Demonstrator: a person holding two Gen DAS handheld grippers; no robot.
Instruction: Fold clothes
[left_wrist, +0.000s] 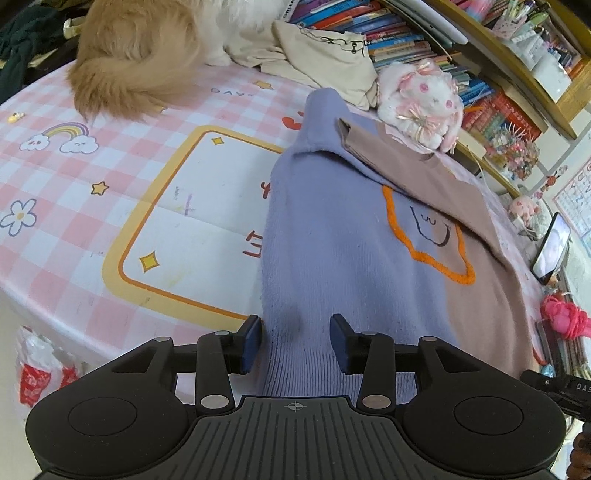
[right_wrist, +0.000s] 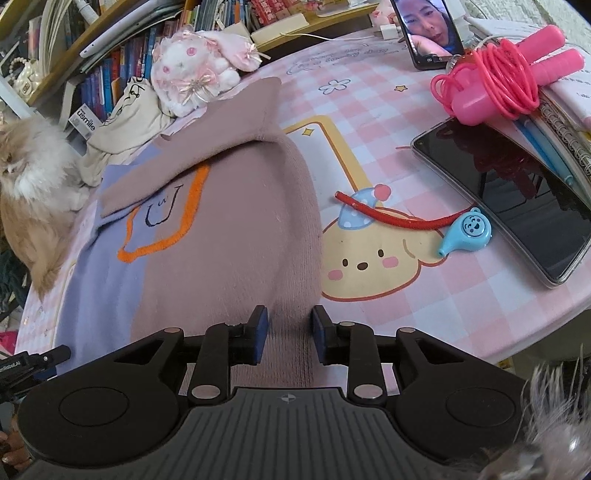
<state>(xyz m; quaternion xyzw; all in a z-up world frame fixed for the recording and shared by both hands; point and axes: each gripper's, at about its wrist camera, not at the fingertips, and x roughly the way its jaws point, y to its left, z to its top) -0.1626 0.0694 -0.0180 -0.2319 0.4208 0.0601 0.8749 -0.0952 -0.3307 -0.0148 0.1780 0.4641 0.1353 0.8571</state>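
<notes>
A knit sweater, half lilac (left_wrist: 332, 236) and half dusty pink (right_wrist: 236, 236), lies on the pink checked table with both sleeves folded inward over an orange-outlined patch (left_wrist: 428, 240). My left gripper (left_wrist: 295, 341) is open, its blue pads either side of the lilac ribbed hem at the table's near edge. My right gripper (right_wrist: 290, 334) is open, its pads either side of the pink ribbed hem. Neither grips the cloth.
A fluffy cat (left_wrist: 140, 59) sits at the table's far left, also in the right wrist view (right_wrist: 33, 184). A plush bunny (right_wrist: 195, 70), cream bag (left_wrist: 325, 62), two phones (right_wrist: 513, 199), pink skipping rope (right_wrist: 498, 81) and blue whistle (right_wrist: 467, 230) lie around.
</notes>
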